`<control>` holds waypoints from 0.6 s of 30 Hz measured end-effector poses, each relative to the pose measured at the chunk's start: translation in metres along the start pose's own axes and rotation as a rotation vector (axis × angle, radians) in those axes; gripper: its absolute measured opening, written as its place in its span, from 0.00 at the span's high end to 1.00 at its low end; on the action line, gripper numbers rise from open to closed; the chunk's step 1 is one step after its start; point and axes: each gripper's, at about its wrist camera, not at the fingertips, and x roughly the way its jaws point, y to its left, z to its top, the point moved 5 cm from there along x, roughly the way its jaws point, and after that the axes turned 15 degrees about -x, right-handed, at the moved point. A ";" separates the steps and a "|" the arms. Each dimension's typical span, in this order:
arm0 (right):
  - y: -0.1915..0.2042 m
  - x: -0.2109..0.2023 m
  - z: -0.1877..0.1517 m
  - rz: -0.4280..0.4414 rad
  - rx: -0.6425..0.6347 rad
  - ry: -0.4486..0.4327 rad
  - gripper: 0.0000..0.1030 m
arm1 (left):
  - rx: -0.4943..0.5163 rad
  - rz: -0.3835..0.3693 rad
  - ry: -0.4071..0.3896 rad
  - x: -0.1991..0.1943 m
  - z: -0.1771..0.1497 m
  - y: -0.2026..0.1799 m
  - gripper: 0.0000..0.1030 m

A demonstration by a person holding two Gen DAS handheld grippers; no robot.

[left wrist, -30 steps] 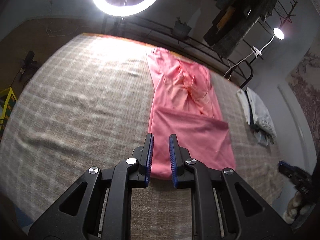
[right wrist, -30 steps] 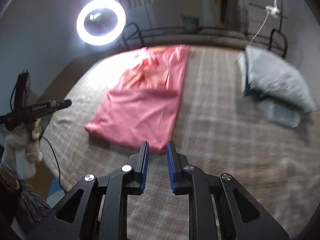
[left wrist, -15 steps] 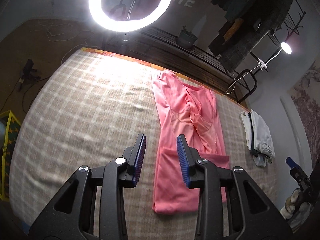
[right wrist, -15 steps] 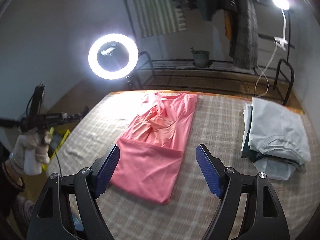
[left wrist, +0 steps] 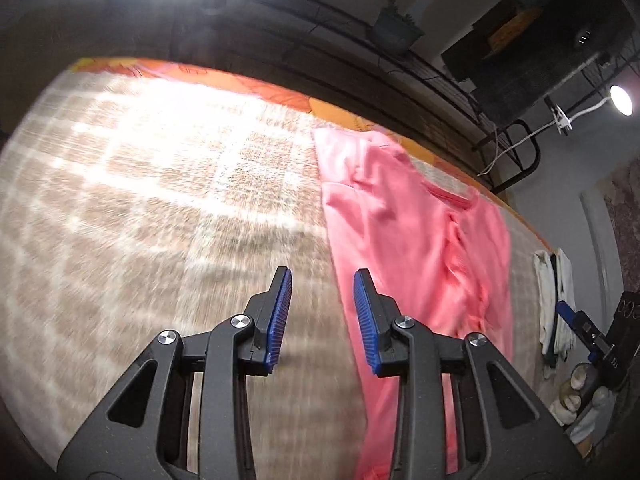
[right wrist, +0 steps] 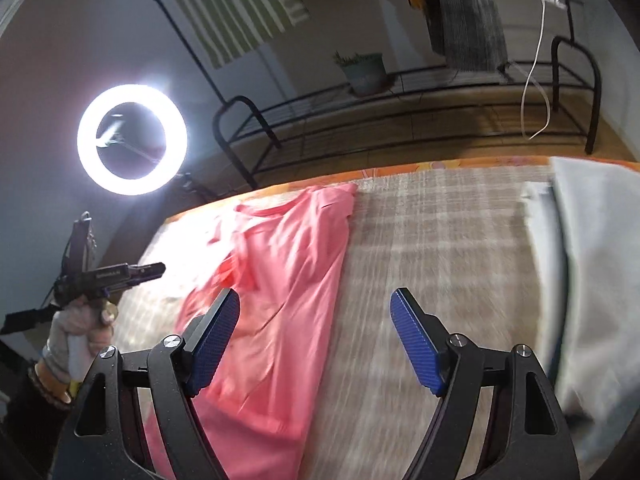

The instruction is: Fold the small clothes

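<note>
Two handheld black grippers (left wrist: 322, 312) (right wrist: 314, 336), each with ribbed blue finger pads (left wrist: 280, 316) and silver screws (triangular cut-outs in the arms); a pale glove (right wrist: 76, 332) covers one hand.

A dim bedroom lit by a ring light and a small lamp

A ring light (right wrist: 132, 139) glowed against a plain grey wall (right wrist: 60, 60) beyond the far edge of a bed covered in a beige checked blanket (left wrist: 140, 208), with an orange patterned sheet (left wrist: 224, 80) showing along its edge. Behind the bed stood a low black metal rack (right wrist: 400, 120) bearing a potted plant (right wrist: 364, 72), on a brown floor (right wrist: 440, 120). Dark clothes (right wrist: 468, 20) hung above it, beside a striped cloth (right wrist: 236, 8). A small clip lamp (left wrist: 621, 100) shone at the right.
</note>
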 end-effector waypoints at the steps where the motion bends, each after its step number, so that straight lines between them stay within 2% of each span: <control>1: -0.005 0.015 0.003 0.006 0.007 0.007 0.24 | -0.015 -0.011 0.009 0.010 0.005 0.002 0.69; 3: -0.013 0.041 0.010 0.014 0.013 0.022 0.25 | -0.034 -0.065 -0.027 0.017 0.017 0.002 0.69; 7: -0.015 0.081 0.023 0.033 0.005 0.036 0.25 | -0.060 -0.160 0.020 0.031 0.032 -0.001 0.69; 8: -0.016 0.090 0.027 0.039 0.003 0.039 0.25 | -0.045 -0.164 0.018 0.032 0.033 -0.003 0.69; 9: -0.016 0.099 0.031 0.042 0.004 0.044 0.25 | -0.026 -0.155 0.010 0.033 0.035 -0.005 0.73; 10: -0.016 0.105 0.033 0.045 0.006 0.047 0.25 | -0.003 -0.145 0.004 0.035 0.035 -0.007 0.93; 11: -0.016 0.112 0.035 0.048 0.010 0.052 0.26 | 0.025 -0.134 0.015 0.041 0.034 -0.010 1.00; 12: -0.016 0.118 0.038 0.053 0.013 0.055 0.28 | 0.042 -0.125 0.014 0.044 0.032 -0.014 1.00; 14: -0.014 0.129 0.041 0.040 -0.002 0.074 0.46 | 0.126 -0.108 -0.022 0.042 0.036 -0.029 1.00; 16: -0.010 0.134 0.044 0.005 -0.050 0.088 0.52 | 0.182 -0.092 -0.070 0.036 0.041 -0.042 1.00; 18: -0.011 0.133 0.045 0.006 -0.059 0.092 0.52 | 0.215 -0.056 -0.049 0.043 0.040 -0.046 1.00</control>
